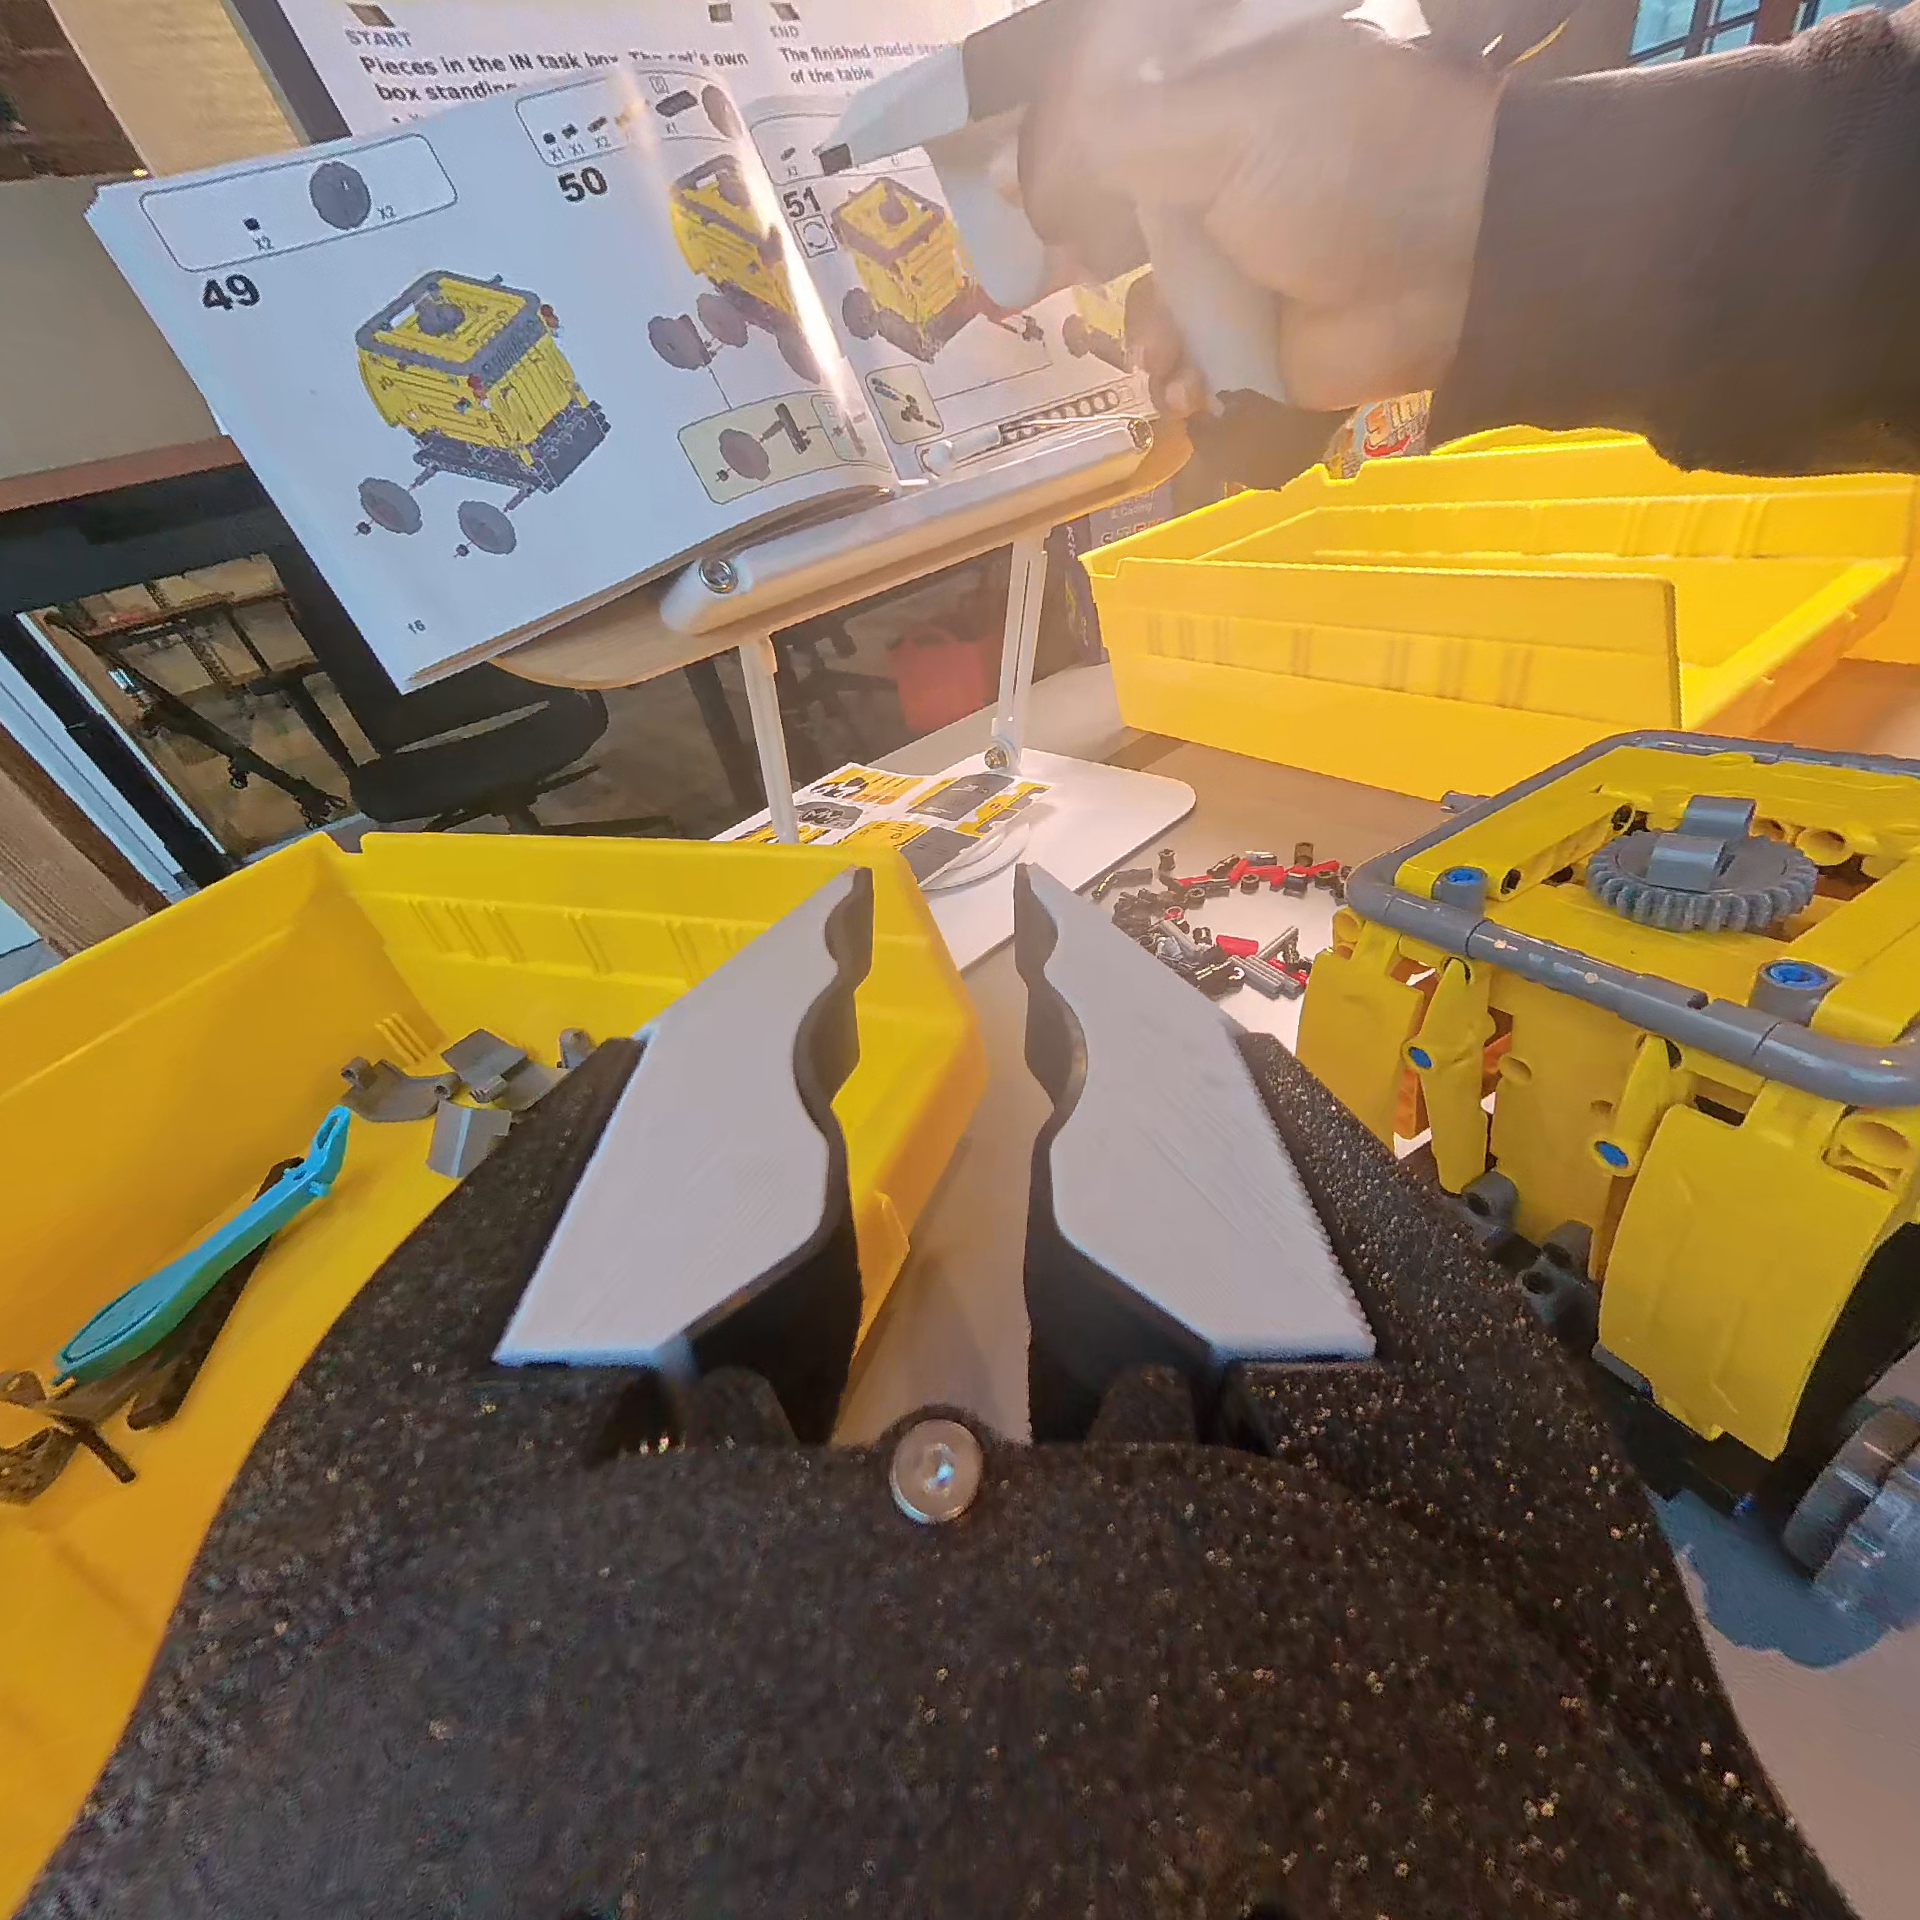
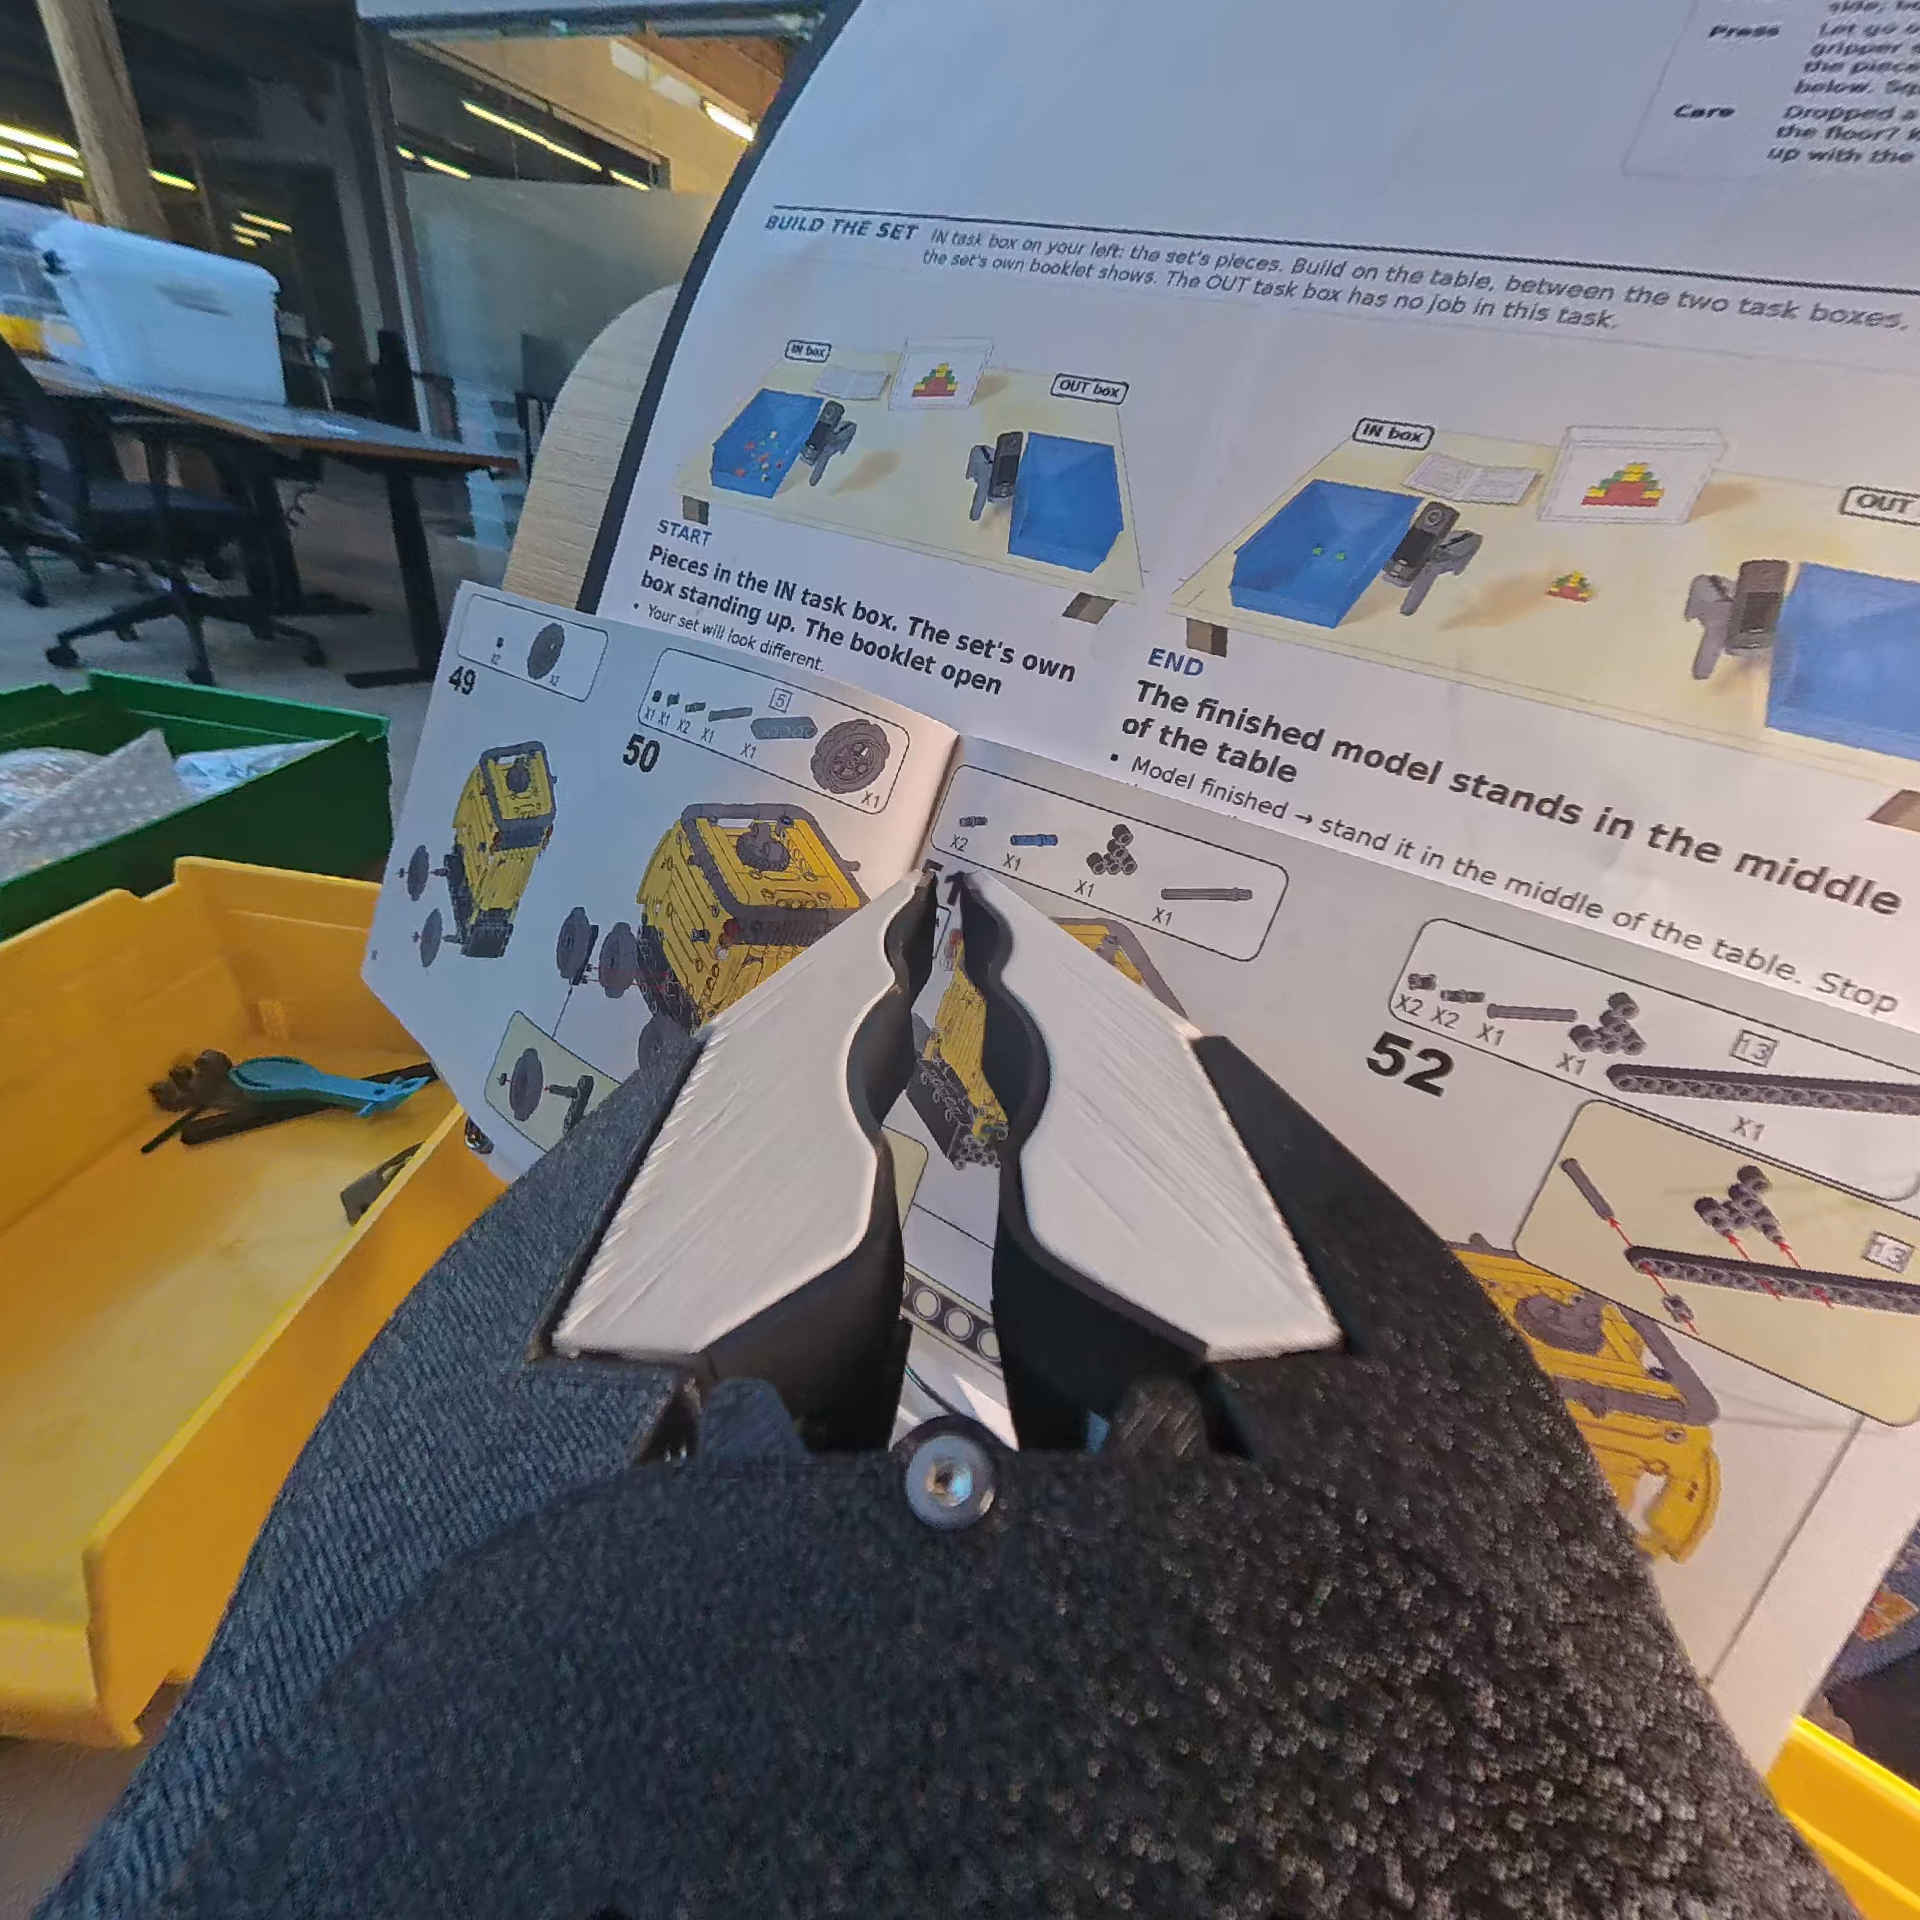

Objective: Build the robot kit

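Observation:
My left gripper is open and empty. It hovers over the table between a yellow bin on its left and a yellow brick-built vehicle model on its right. An open instruction booklet leans on a white stand. A hand holds my right gripper against the booklet near its fold. In the right wrist view my right gripper is shut, with its tips on the booklet page. I cannot tell whether a page is pinched.
The left bin holds a teal tool and several grey parts. Small black and red parts lie by the stand's base. More yellow bins stand back right. A green bin and a printed sheet show behind. Left tips to right tips: about 25 cm.

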